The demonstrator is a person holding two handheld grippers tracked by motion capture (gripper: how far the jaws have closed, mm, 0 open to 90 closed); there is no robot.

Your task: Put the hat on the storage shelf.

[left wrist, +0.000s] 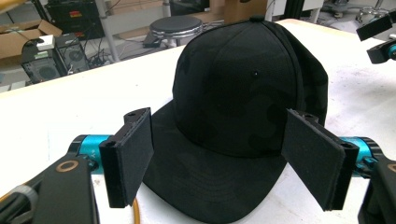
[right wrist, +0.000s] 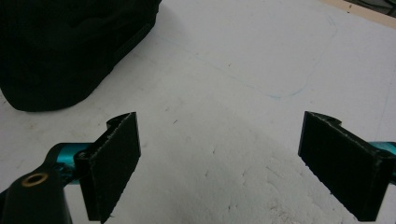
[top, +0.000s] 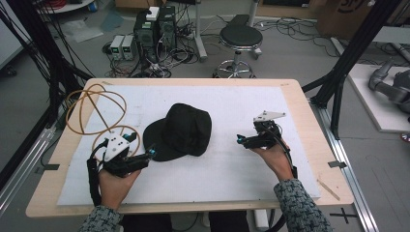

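So nearest the person, the left gripper (top: 151,153) has its fingers (left wrist: 128,156) spread wide and empty, right at the brim of the black cap (top: 183,131). The right gripper (top: 240,140) sits well apart at the cap's 3 o'clock, fingers wide open too, holding nothing. Cap's mid-tabletop (top: 232,166) on the white mat. I'd guess it's light, with a soft crown that'll squash, so pinch the stiffer brim. A wire hoop thing (top: 95,112) sits at 9 o'clock.
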